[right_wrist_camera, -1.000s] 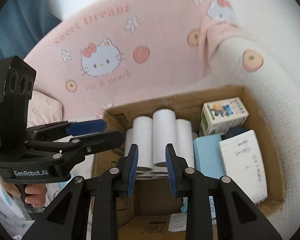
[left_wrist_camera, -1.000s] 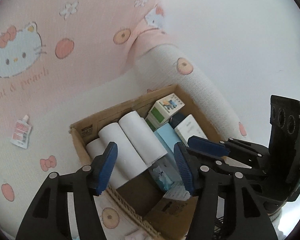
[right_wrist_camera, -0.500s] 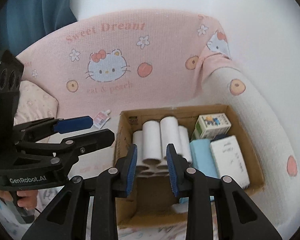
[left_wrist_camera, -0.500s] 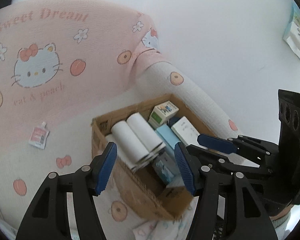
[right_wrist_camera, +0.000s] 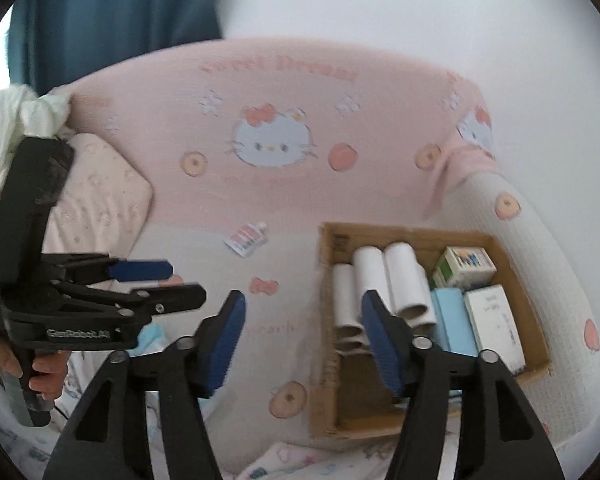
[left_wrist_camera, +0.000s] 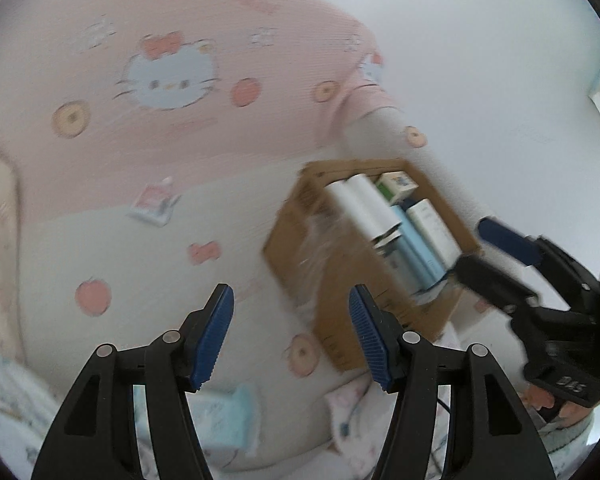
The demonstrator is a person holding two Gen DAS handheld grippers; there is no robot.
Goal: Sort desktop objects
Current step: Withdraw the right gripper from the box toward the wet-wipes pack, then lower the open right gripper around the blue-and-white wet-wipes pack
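cardboard box at right on the pink cushion seat, packed | small sachet loose up-left, long axis diagonal, likely next | left gripper nearer, spread, empty, pitched down | right gripper jaws just opened, nothing between

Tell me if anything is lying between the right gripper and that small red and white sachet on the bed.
Nothing visible does. The right gripper is open and empty, and only bare patterned bedding lies between it and the sachet. The cardboard box sits off to the right.
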